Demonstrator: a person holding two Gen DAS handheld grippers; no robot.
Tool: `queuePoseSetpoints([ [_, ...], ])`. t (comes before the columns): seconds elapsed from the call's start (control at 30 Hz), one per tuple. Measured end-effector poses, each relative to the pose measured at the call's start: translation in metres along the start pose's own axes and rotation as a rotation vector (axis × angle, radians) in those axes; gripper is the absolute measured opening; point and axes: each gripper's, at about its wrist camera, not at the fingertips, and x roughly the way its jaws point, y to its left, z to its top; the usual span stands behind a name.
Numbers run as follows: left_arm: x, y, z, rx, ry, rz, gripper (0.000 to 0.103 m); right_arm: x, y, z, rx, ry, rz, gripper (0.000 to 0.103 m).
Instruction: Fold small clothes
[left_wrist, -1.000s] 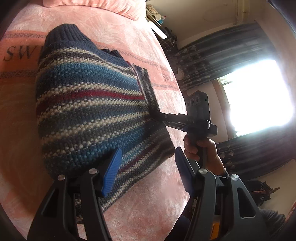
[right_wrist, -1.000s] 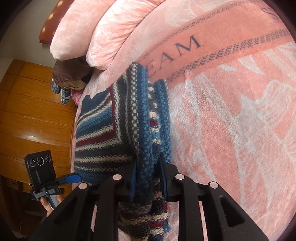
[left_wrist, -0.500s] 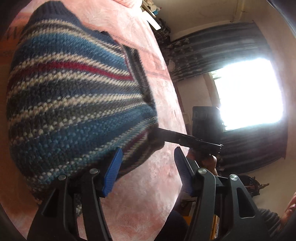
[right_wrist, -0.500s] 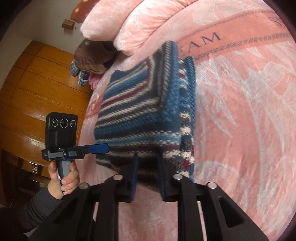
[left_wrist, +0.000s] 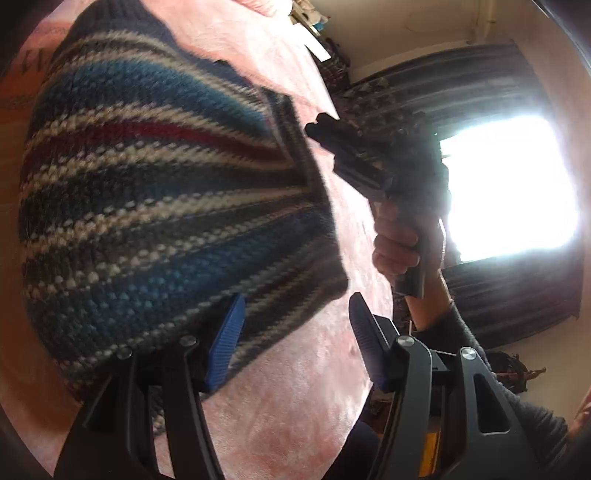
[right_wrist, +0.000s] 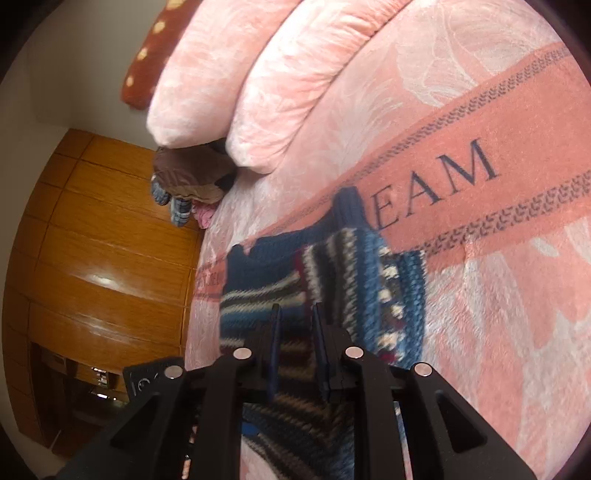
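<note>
A knitted sweater (left_wrist: 155, 206) with blue, white, grey and red stripes lies folded on the pink bedspread (left_wrist: 295, 387). My left gripper (left_wrist: 293, 345) is open at its near edge; the left blue pad lies over the knit and the right pad over bare blanket. In the right wrist view the sweater (right_wrist: 365, 280) reaches from the "EAM" band down under my right gripper (right_wrist: 297, 332). Its jaws stand narrow, with striped knit showing between them. The left wrist view shows the right gripper (left_wrist: 321, 129), blurred and held by a hand (left_wrist: 399, 243), at the sweater's far right edge.
Two pink pillows (right_wrist: 258, 74) lie at the head of the bed, with a brown bundle of clothes (right_wrist: 188, 177) beside them. A wooden wardrobe (right_wrist: 92, 258) stands beyond the bed's left side. A bright window (left_wrist: 506, 188) and dark curtains (left_wrist: 517, 302) are on the right.
The right gripper has carried the sweater's edge further up the bed, away from the left gripper. The left gripper has stayed open at the near edge.
</note>
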Motion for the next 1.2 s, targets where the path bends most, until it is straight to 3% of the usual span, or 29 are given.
queuePoseSetpoints([
  [0.03, 0.005, 0.011, 0.0, -0.041, 0.018, 0.012, 0.041, 0.01, -0.013, 0.004, 0.03, 0.011, -0.058, 0.004],
  [0.07, 0.005, 0.015, 0.001, -0.065, 0.033, -0.003, 0.041, 0.012, -0.025, 0.005, 0.031, 0.017, -0.096, 0.0],
  [0.13, -0.005, 0.005, 0.005, -0.05, 0.045, -0.069, 0.046, 0.007, -0.022, 0.007, 0.04, 0.007, -0.061, 0.0],
  [0.2, -0.033, -0.012, 0.018, 0.027, -0.016, -0.119, 0.055, -0.007, -0.007, 0.006, 0.004, -0.008, 0.028, 0.012],
  [0.23, -0.047, -0.017, 0.03, 0.054, -0.061, -0.129, 0.06, -0.011, 0.0, 0.007, -0.008, -0.006, 0.067, 0.012],
  [0.33, -0.068, -0.005, 0.075, 0.054, -0.148, -0.095, 0.061, -0.007, 0.006, 0.013, -0.013, 0.008, 0.077, 0.012],
  [0.4, -0.06, 0.017, 0.104, 0.003, -0.152, -0.011, 0.059, 0.007, -0.005, 0.016, 0.011, 0.041, 0.026, 0.012],
  [0.43, -0.052, 0.032, 0.114, -0.02, -0.138, 0.017, 0.048, 0.016, -0.013, 0.016, 0.019, 0.053, -0.026, 0.007],
  [0.47, -0.046, 0.044, 0.119, -0.04, -0.117, 0.042, 0.024, 0.021, -0.023, 0.015, 0.026, 0.059, -0.074, 0.0],
  [0.5, -0.042, 0.054, 0.122, -0.057, -0.107, 0.078, 0.008, 0.021, -0.029, 0.015, 0.036, 0.053, -0.069, 0.0],
  [0.53, -0.04, 0.061, 0.123, -0.069, -0.103, 0.113, 0.002, 0.017, -0.029, 0.015, 0.048, 0.044, -0.065, 0.0],
  [0.57, -0.043, 0.065, 0.123, -0.081, -0.105, 0.102, 0.001, 0.01, -0.024, 0.013, 0.044, 0.027, -0.065, 0.0],
  [0.6, -0.051, 0.062, 0.123, -0.086, -0.116, 0.108, 0.001, 0.001, -0.016, 0.007, 0.032, 0.019, -0.045, 0.007],
  [0.63, -0.061, 0.057, 0.12, -0.071, -0.136, 0.121, 0.009, -0.007, -0.007, -0.001, 0.02, 0.023, 0.003, 0.01],
  [0.67, -0.072, 0.046, 0.114, -0.036, -0.154, 0.118, 0.031, -0.014, 0.004, -0.013, -0.011, 0.037, 0.041, 0.011],
  [0.7, -0.08, 0.031, 0.105, 0.01, -0.164, 0.097, 0.036, -0.021, 0.014, -0.028, -0.053, 0.055, 0.059, 0.011],
  [0.77, -0.089, 0.011, 0.081, 0.073, -0.138, -0.003, 0.037, -0.027, 0.018, -0.056, -0.076, 0.089, 0.089, 0.011],
  [0.8, -0.082, 0.008, 0.075, 0.091, -0.116, -0.011, 0.037, -0.027, 0.014, -0.066, -0.076, 0.097, 0.074, 0.011],
  [0.83, -0.074, 0.009, 0.068, 0.091, -0.095, 0.019, 0.037, -0.026, 0.006, -0.073, -0.075, 0.09, 0.028, 0.009],
  [0.87, -0.062, 0.017, 0.064, 0.082, -0.075, 0.068, 0.031, -0.022, -0.006, -0.077, -0.048, 0.086, -0.011, 0.0],
  [0.9, -0.049, 0.025, 0.063, 0.065, -0.065, 0.095, 0.024, -0.019, -0.019, -0.08, -0.012, 0.089, -0.018, 0.0],
  [0.93, -0.041, 0.035, 0.063, 0.048, -0.058, 0.116, 0.0, -0.017, -0.025, -0.082, 0.003, 0.085, -0.017, 0.0],
  [0.97, -0.039, 0.042, 0.068, 0.022, -0.06, 0.138, 0.001, -0.022, -0.024, -0.083, 0.02, 0.078, -0.016, 0.0],
  [1.0, -0.044, 0.047, 0.068, -0.014, -0.072, 0.111, 0.002, -0.03, -0.016, -0.084, 0.02, 0.067, -0.008, 0.004],
  [1.03, -0.049, 0.044, 0.068, -0.023, -0.089, 0.105, 0.006, -0.04, -0.004, -0.088, -0.002, 0.056, 0.014, 0.007],
  [1.07, -0.056, 0.035, 0.064, -0.004, -0.105, 0.096, 0.029, -0.051, 0.004, -0.094, -0.025, 0.053, 0.048, 0.01],
  [1.1, -0.062, 0.025, 0.058, 0.025, -0.113, 0.067, 0.039, -0.057, 0.013, -0.102, -0.051, 0.063, 0.071, 0.011],
  [1.13, -0.064, 0.016, 0.051, 0.057, -0.114, 0.056, 0.046, -0.06, 0.017, -0.109, -0.074, 0.076, 0.067, 0.011],
  [1.2, -0.058, 0.011, 0.038, 0.091, -0.087, 0.087, 0.045, -0.053, 0.009, -0.122, -0.077, 0.115, 0.011, 0.01],
])
